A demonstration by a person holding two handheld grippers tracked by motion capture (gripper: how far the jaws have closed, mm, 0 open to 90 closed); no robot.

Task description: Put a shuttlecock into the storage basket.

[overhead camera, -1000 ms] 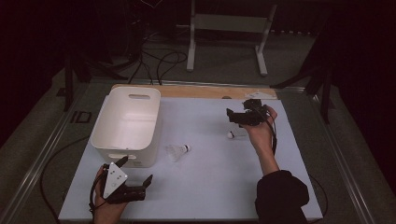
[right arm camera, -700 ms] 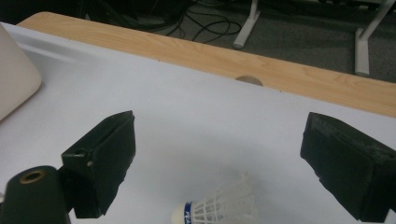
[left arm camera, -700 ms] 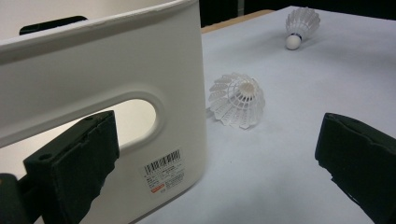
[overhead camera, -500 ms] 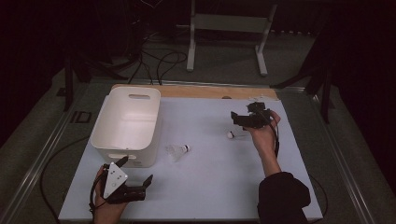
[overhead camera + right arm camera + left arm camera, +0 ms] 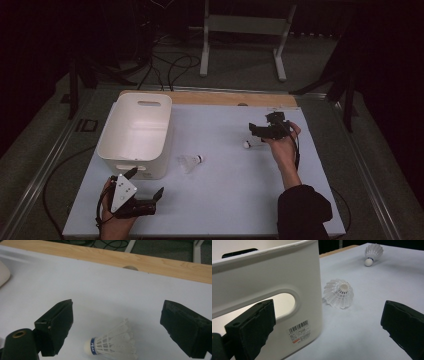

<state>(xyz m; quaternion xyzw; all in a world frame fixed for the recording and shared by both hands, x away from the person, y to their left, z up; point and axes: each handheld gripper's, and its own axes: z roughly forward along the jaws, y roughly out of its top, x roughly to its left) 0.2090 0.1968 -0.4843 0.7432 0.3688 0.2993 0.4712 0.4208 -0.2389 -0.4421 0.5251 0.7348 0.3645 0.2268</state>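
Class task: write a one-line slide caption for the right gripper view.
Open right gripper poised above a shuttlecock lying on its side on the white table.

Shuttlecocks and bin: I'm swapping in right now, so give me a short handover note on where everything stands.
Left gripper: open, holding nothing, low at the table's near left, beside the white bin.
Right gripper: open, over the far shuttlecock, which lies on its side between the fingers, not gripped.
Second shuttlecock: on its side on the table, just right of the bin.
Done: no shuttlecock visible in the bin.
Left, probably: grip the far shuttlecock, bin it, then the other.
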